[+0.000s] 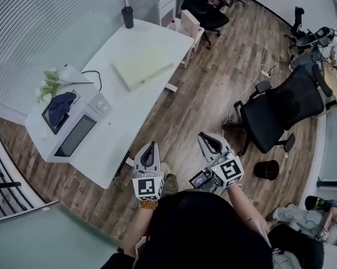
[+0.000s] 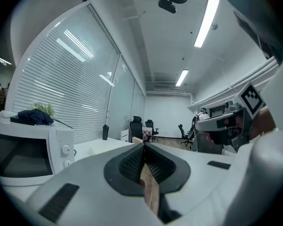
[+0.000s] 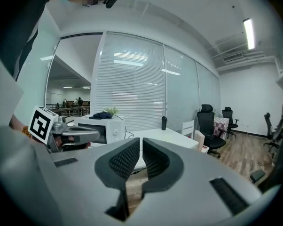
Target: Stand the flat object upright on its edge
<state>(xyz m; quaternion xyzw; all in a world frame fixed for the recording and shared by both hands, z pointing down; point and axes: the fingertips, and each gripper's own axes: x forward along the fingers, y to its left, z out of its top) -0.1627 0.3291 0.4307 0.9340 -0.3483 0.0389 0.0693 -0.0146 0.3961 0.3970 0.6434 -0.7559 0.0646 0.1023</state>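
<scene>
Nothing of the task is done yet. The flat object, a pale board point(image 1: 141, 66), lies face down on the white tabletop point(image 1: 118, 122), toward its far end and close along the long edge that borders the wooden floor; one corner reaches just about to that edge. It touches nothing else. A dark cup point(image 1: 127, 17) stands well apart from it at the far corner, and a microwave point(image 1: 68, 129) with a blue cloth point(image 1: 60, 106) on top fills the near end.

Both tools are off the tabletop, held over the floor in front of the person. The left hand-held gripper point(image 1: 151, 145) is just beside the near corner of the tabletop, and the right hand-held gripper point(image 1: 205, 136) is further out over the floor. Each has its jaws pressed together with nothing between them (only floorboards show below the pads in the two gripper views).

So the whole job is left: reach the board, get a jaw or an edge under it, tip it up and steady it on one long side. From this far off its thickness is hard to judge; it looks thin, which would probably make it awkward to balance.
</scene>
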